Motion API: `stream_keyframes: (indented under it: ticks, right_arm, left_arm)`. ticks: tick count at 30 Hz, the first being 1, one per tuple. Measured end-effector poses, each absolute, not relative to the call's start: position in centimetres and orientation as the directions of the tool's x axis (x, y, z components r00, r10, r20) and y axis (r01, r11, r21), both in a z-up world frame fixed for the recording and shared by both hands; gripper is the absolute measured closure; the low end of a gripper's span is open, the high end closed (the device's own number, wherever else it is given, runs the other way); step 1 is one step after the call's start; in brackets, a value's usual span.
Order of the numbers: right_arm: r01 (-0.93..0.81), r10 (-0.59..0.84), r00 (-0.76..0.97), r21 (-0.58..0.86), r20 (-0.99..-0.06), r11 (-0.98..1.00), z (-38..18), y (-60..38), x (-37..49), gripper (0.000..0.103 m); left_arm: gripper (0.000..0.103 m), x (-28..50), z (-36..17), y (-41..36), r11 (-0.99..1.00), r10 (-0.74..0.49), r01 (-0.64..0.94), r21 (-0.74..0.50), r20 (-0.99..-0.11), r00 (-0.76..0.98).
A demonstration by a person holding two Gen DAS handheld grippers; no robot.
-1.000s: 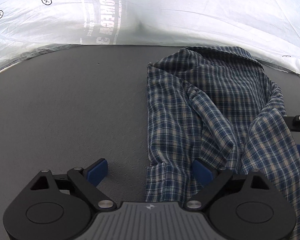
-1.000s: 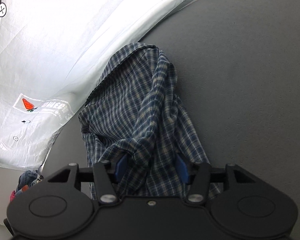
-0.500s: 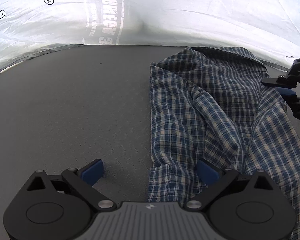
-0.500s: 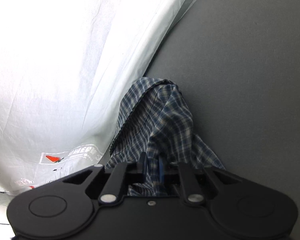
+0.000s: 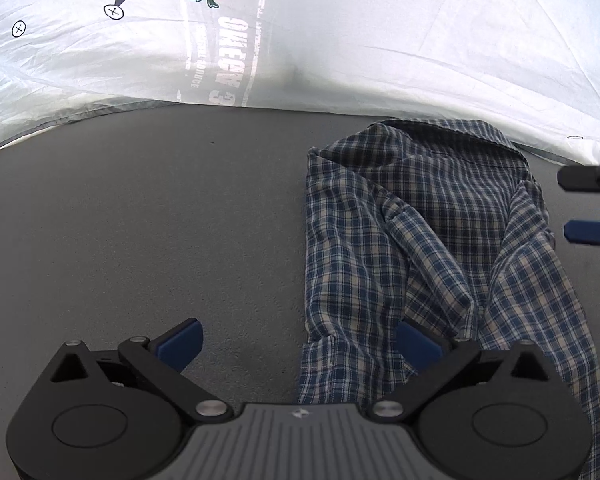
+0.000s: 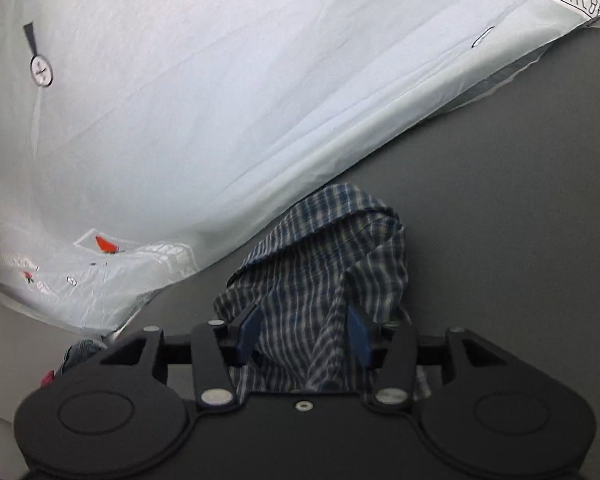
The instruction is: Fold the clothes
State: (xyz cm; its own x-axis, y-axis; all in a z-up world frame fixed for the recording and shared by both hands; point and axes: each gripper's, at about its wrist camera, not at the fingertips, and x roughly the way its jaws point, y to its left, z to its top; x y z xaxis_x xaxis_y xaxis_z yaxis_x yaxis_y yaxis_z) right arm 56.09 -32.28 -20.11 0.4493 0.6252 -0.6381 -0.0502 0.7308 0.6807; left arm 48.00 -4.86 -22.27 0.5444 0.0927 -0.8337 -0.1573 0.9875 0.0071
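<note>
Lying between open right hand-held gripper fingers: plaid shirt.

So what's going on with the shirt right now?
A person works two handheld grippers on a plaid shirt lying crumpled on a dark grey table. The left gripper is open at the shirt's near edge, with fabric lying over one finger. The right gripper is also open, its fingers either side of a raised ridge of cloth. Neither grips it, and the shirt is not yet folded.
</note>
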Motion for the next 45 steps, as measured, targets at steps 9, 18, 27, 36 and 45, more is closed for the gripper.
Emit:
stream_keyframes:
  ticks: [9, 18, 27, 36, 45]
  right_arm:
    - [-0.004, 0.599, 0.329, 0.633, -0.730, 0.774, -25.1, -30.2, 46.0, 0.100]
    - [-0.097, 0.376, 0.436, 0.373, -0.818, 0.923, -21.9, -30.1, 43.9, 0.054]
    - [-0.079, 0.324, 0.485, 0.329, -0.812, 0.941, -18.6, -31.0, 34.3, 0.063]
    - [-0.018, 0.308, 0.483, 0.342, -0.820, 0.940, -19.6, -32.0, 24.7, 0.095]
    - [-0.193, 0.478, 0.525, 0.449, -0.704, 0.873, -20.3, -27.2, 25.1, 0.092]
  left_arm:
    - [0.001, 46.0, -20.7, -3.8, 0.980, 0.138, -0.197, 0.031, -0.821, 0.554]
    - [0.001, 40.2, -17.8, -2.7, 0.981, 0.158, -0.182, 0.062, -0.795, 0.586]
    - [0.040, 30.2, -16.6, -5.4, 0.991, -0.078, -0.042, -0.125, -0.811, 0.579]
    - [0.091, 23.9, -18.1, -7.9, 0.951, -0.300, 0.089, -0.297, -0.805, 0.513]
    - [0.096, 24.6, -22.9, -7.7, 0.946, -0.316, 0.090, -0.310, -0.834, 0.452]
